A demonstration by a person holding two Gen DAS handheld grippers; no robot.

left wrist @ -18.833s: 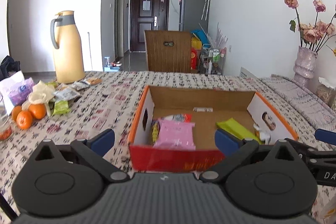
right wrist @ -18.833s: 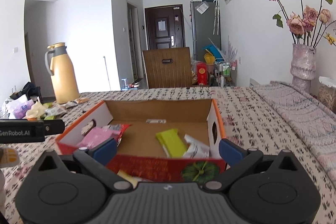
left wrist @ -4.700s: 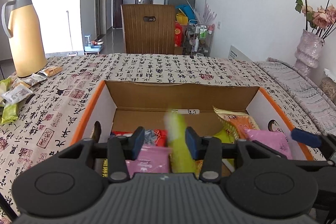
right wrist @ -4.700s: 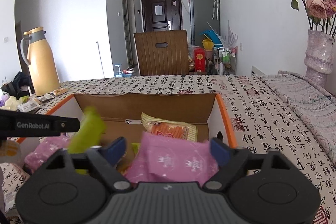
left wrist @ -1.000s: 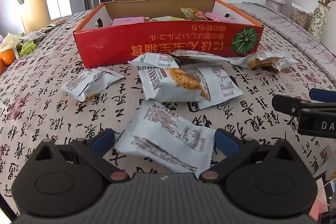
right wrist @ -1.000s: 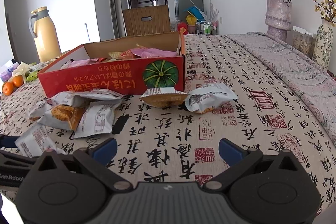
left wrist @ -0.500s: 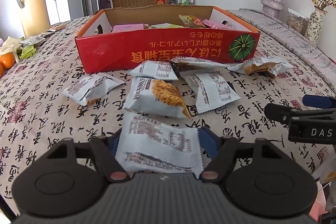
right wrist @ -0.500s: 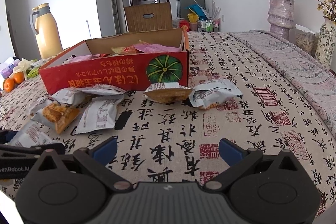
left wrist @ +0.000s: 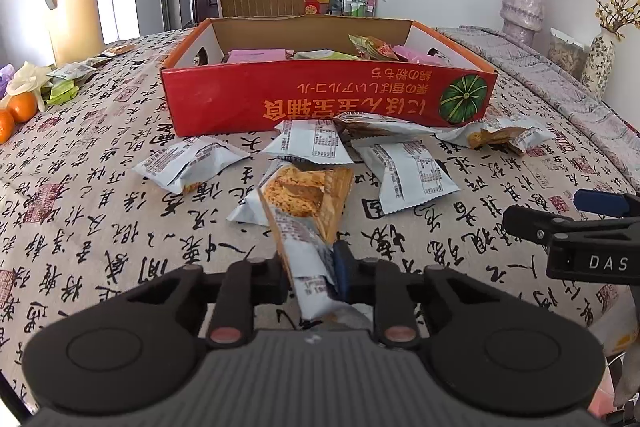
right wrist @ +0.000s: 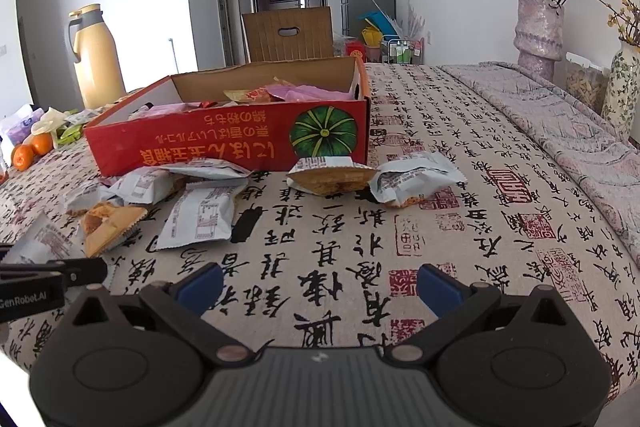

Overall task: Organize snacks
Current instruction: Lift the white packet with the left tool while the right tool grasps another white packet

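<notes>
**A:** What does the left gripper [left wrist: 310, 277] have?

**B:** A white snack packet [left wrist: 304, 251], stood up on edge between the blue pads; the jaws have just been closing and now pinch it near its lower end; its top leans toward the other packets.

**A:** And the right gripper [right wrist: 318, 285]?

**B:** Its jaws are spread wide with only the patterned tablecloth [right wrist: 460, 155] between them; it hangs over bare cloth, well short of any packet.

**A:** Where are the rest of the snacks?

**B:** Loose on the cloth in front of the red box [left wrist: 332, 99]; just beyond the pinched packet lies one with an orange-brown picture face [left wrist: 300, 193]; to its left a white packet [left wrist: 190, 163] lies apart; two more white ones sit nearer the box wall, one [left wrist: 314, 141] in the middle, one [left wrist: 408, 173] to the right; another [left wrist: 500, 137] lies off by the box's right corner.

**A:** Is anything in the box?

**B:** Yes; pink, green and orange wrappers show above its rim; the near wall carries yellow lettering and a green pumpkin.

**A:** What else is on the table?

**B:** A yellow thermos jug [left wrist: 74, 3] far left; oranges [left wrist: 18, 109] near it; flower vases [left wrist: 524, 3] at the right.
</notes>
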